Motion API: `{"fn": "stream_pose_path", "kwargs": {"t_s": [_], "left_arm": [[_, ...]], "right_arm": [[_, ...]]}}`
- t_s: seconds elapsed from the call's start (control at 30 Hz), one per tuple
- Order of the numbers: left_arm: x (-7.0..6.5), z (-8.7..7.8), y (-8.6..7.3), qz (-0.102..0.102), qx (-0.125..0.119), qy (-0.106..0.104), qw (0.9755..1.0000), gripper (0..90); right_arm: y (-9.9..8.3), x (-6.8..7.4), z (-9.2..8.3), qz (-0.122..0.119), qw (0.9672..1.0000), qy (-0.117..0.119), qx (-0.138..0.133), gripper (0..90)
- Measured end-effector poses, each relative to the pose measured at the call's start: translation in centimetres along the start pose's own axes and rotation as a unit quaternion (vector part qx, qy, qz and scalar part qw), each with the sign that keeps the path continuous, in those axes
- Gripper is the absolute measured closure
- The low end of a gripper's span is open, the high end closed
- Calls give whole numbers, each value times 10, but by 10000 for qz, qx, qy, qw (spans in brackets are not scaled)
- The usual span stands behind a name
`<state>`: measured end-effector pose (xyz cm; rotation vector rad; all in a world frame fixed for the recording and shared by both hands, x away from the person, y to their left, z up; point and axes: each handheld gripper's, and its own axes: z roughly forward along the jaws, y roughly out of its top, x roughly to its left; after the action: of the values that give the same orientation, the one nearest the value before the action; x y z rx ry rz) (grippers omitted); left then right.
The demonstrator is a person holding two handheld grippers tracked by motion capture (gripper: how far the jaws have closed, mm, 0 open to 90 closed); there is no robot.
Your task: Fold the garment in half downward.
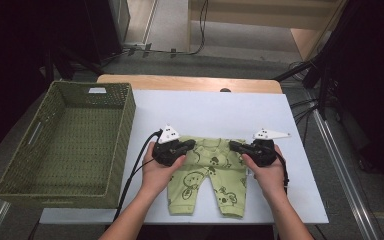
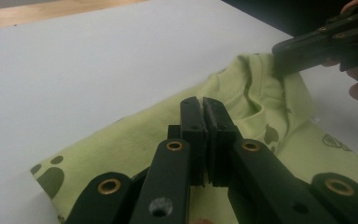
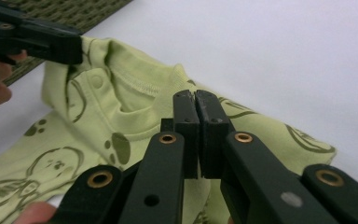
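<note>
High view: green baby trousers (image 1: 206, 175) are laid flat near the front-centre of the white table (image 1: 205, 107), waistband away from the person, legs toward the front edge. Waistband is pinched at both ends. Left gripper (image 1: 189, 145) is at the waist's left corner, right gripper (image 1: 234, 145) at its right corner. In the left gripper view, jaws are pressed fully together w/ the green cloth right at the tips; the same is seen in the right gripper view, so both are judged clamped on the waistband, though how much fabric is caught can't be told. Woven basket (image 1: 65, 145) is set on the table's left side, well apart from the trousers.

Risks, as judged: only a thin edge may be pinched, so one corner could be lost on lifting and the trousers left dangling. If hands are moved unevenly, the cloth gets twisted or bunched. Trailing legs could be snagged on the basket rim.
</note>
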<state>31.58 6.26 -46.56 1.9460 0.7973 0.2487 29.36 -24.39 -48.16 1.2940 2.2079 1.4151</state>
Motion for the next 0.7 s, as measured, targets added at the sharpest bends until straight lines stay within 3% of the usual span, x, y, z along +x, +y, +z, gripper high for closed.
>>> {"fn": "stream_pose_path", "kwargs": {"t_s": [0.23,0.47,0.7], "left_arm": [[-13,-15,-7,123,-93,-101,9998,874],[-27,-33,-25,319,-63,-209,9993,870],[-38,-46,-47,424,14,-348,9985,861]], "right_arm": [[-14,21,-24,-387,9990,-32,-222,860],[-34,45,-39,-786,9965,-101,-253,861],[-54,61,-45,-936,9954,-76,-170,861]]}}
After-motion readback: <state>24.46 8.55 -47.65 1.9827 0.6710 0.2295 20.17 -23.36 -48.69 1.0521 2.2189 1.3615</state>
